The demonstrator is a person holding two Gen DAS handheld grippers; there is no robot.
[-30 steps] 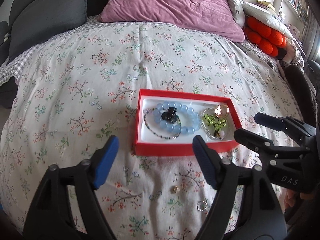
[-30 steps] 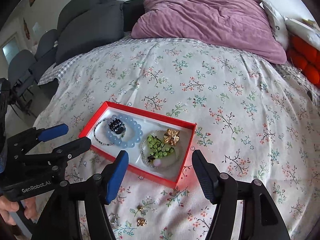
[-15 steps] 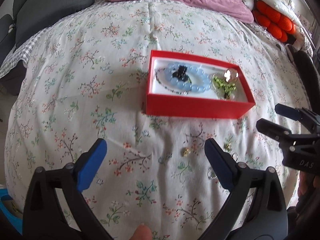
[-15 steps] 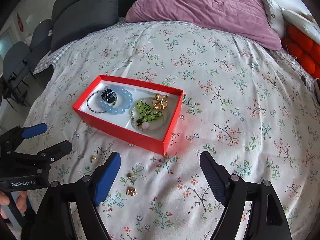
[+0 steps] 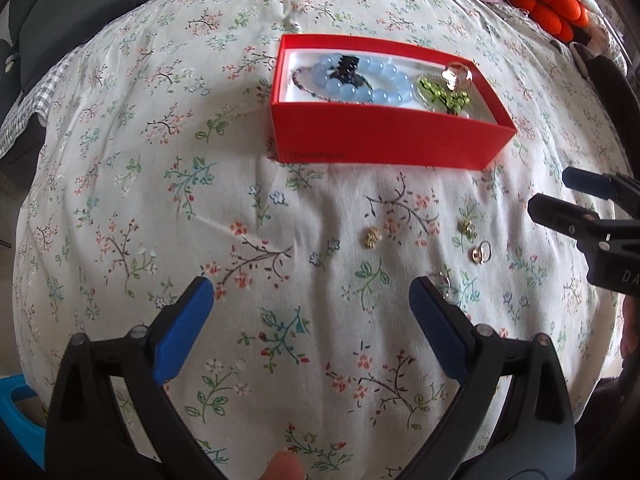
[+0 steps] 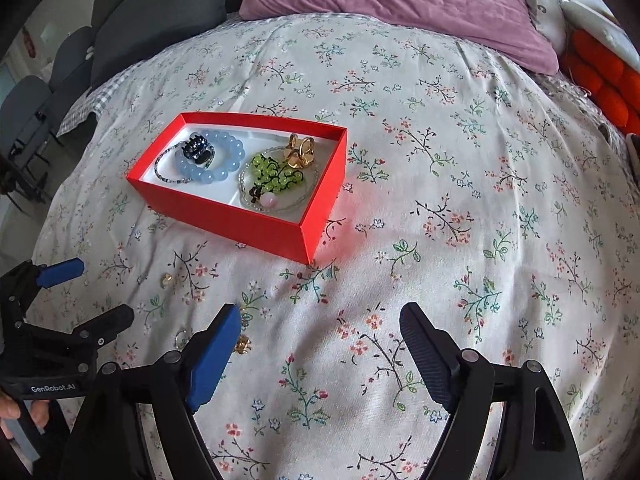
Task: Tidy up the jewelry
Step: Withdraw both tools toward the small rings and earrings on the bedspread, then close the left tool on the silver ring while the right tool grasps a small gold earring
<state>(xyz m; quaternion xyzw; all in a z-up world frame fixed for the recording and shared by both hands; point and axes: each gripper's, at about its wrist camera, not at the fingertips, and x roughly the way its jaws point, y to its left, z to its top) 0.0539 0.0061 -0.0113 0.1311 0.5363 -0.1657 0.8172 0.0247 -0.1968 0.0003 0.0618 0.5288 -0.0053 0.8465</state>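
- Left wrist view: the left gripper [image 5: 310, 294] hangs over the flower-print white bedspread [image 5: 140, 208] with its blue-padded jaws spread wide and nothing between them.
- The shallow red cardboard box with a white lining [image 5: 384, 140] sits further up the bed, its long axis running across the view. It already holds a pale blue bead bracelet [image 5: 368, 80], a small black hair claw [image 5: 347, 67] and a green beaded piece [image 5: 442, 94].
- The loose pieces lie on the spread between the box's near wall and the grippers: a small gold charm [image 5: 372, 237] ahead and slightly right of the left jaws, a second gold charm [image 5: 467, 227] and a thin gold ring [image 5: 480, 252] further right, just below the right gripper [image 5: 554, 196].
- Faint print on the box's near wall is too small to read; the right gripper's body shows "DA", cut off.
- Right wrist view: the right gripper [image 6: 320, 320] also stands wide and empty.
- A gold charm [image 6: 243, 346] lies just beside its left blue pad, so the right hand looks nearer to that piece, while another gold charm [image 6: 166, 278] lies nearer the left gripper [image 6: 102, 294], whose body reads "GenRobot.AI".
- The box [image 6: 240, 216] lies ahead and to the left, well apart from the jaws.
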